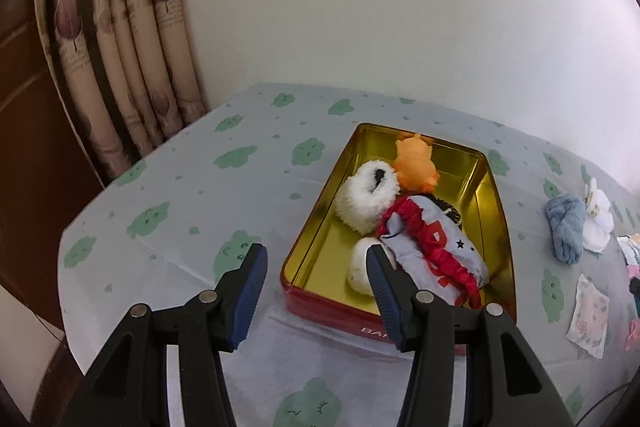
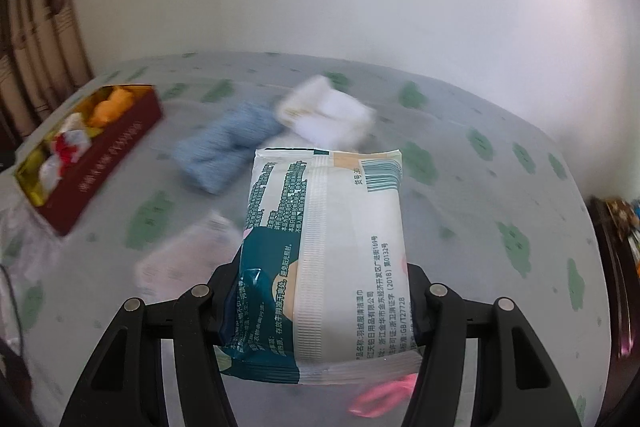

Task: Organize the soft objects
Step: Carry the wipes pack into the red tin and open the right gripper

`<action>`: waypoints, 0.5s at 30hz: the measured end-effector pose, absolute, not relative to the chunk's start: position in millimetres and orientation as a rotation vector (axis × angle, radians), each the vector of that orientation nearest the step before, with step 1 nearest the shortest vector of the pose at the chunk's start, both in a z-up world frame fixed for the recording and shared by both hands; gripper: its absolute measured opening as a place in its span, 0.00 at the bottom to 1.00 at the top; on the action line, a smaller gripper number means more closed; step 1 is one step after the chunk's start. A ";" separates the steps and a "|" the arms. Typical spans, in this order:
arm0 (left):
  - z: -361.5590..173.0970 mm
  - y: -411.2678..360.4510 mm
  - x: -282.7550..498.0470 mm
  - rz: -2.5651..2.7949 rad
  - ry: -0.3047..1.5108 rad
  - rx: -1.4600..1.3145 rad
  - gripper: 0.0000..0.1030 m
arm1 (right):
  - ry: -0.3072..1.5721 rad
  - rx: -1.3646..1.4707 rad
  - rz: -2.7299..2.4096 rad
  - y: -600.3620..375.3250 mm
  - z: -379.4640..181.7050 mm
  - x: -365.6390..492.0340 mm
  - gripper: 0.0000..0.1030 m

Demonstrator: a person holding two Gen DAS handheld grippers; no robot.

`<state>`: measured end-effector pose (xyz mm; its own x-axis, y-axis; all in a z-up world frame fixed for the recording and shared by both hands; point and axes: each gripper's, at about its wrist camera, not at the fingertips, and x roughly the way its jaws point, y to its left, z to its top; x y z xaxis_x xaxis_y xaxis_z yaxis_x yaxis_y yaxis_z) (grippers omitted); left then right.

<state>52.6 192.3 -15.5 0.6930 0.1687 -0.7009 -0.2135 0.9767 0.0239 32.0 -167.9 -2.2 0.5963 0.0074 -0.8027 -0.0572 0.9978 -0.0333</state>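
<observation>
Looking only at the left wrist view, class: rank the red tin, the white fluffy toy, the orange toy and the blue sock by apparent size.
1. Red tin
2. White fluffy toy
3. Orange toy and blue sock: too alike to rank.

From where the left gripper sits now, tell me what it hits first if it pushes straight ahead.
Probably the near red wall of the tin: the open left gripper straddles its near-left corner. Its right finger lines up with the white ball and grey-and-red garment inside. Depth is uncertain.
</observation>
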 end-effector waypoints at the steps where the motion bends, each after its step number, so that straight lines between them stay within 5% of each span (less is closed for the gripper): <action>1: -16.6 195.9 52.7 0.221 0.781 -0.072 0.51 | 0.928 -0.064 0.051 -162.1 -1.2 34.0 0.55; 15: -26.1 217.9 51.6 0.292 0.795 -0.118 0.51 | 0.890 -0.158 0.330 -13.6 12.7 80.9 0.55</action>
<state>51.6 217.9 -26.1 0.6625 0.2134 -0.7180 -0.3015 0.9535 0.0052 80.9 -13.6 12.7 0.5830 0.2160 -0.7832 -0.3460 0.9382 0.0012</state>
